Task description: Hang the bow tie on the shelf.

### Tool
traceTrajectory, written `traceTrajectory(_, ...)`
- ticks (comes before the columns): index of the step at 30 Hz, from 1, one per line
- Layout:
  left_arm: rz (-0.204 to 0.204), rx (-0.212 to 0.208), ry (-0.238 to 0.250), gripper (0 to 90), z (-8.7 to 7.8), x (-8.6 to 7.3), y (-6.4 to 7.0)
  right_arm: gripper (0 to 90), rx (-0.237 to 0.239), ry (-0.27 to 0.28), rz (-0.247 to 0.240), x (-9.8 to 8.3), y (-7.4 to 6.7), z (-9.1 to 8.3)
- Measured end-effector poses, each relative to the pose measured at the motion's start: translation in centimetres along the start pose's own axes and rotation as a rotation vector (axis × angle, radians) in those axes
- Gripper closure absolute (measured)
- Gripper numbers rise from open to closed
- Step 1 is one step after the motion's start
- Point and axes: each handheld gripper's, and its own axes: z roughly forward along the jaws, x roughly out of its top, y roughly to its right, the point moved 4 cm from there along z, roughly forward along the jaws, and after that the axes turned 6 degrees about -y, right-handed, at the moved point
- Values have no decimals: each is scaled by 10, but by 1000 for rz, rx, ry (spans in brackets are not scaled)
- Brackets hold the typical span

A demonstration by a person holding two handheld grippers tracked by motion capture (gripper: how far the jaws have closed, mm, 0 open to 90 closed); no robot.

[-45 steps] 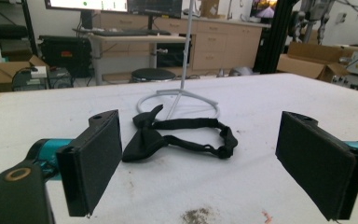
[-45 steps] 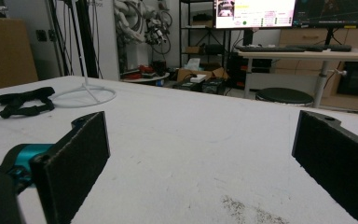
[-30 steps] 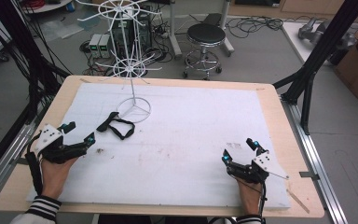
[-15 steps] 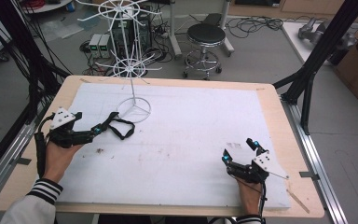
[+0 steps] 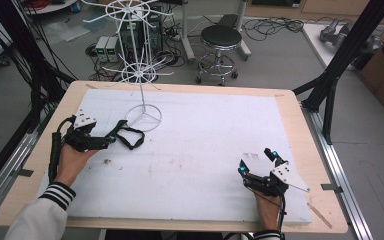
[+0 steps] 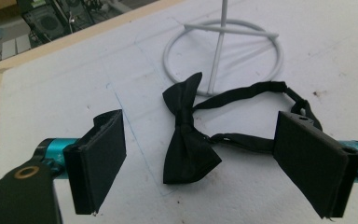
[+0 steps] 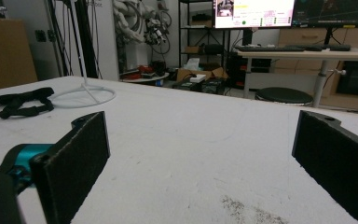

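Note:
A black bow tie (image 6: 186,140) with its strap loop (image 5: 131,137) lies on the white board beside the round base of a white wire stand (image 5: 143,118). My left gripper (image 5: 111,140) is open, its jaws on either side of the bow and just short of it (image 6: 200,163). At the board's front right my right gripper (image 5: 256,161) rests open with nothing between its jaws (image 7: 200,158). The bow tie (image 7: 24,102) lies far off to its left.
The wire stand (image 5: 135,50) rises tall at the board's back left, its ring base (image 6: 223,56) just behind the bow tie. The white board (image 5: 210,130) lies on a wooden table (image 5: 300,105). A stool (image 5: 221,45) and cables sit on the floor beyond.
My left gripper has moved right and forward from the board's left edge up to the bow tie, staying open. The right gripper has not moved.

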Motion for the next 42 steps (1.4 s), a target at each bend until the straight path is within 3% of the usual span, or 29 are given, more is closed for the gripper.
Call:
traceTrajectory(4, 5, 8, -16, 198, 4, 1, 1, 29, 0, 0, 1, 0, 0, 0)
traceTrajectory(8, -3, 10, -66, 198, 10, 0, -1, 30, 1, 0, 1, 0, 0, 0)
traceTrajectory(10, 27, 21, -111, 197, 14, -1, -2, 29, 1, 1, 1, 0, 0, 0)
traceTrajectory(25, 63, 17, -209, 234, 32, -5, 1, 29, -1, 2, 0, 0, 0, 0)
traceTrajectory(31, 40, 4, -236, 269, 38, -8, 3, 29, -1, 2, 1, 0, 0, 0)
traceTrajectory(36, -8, -5, -261, 294, 42, -10, 2, 30, 0, 5, 8, 0, 0, 0)
traceTrajectory(42, -13, -3, -262, 347, 43, -10, 1, 29, 2, 5, 8, 0, 1, 0)
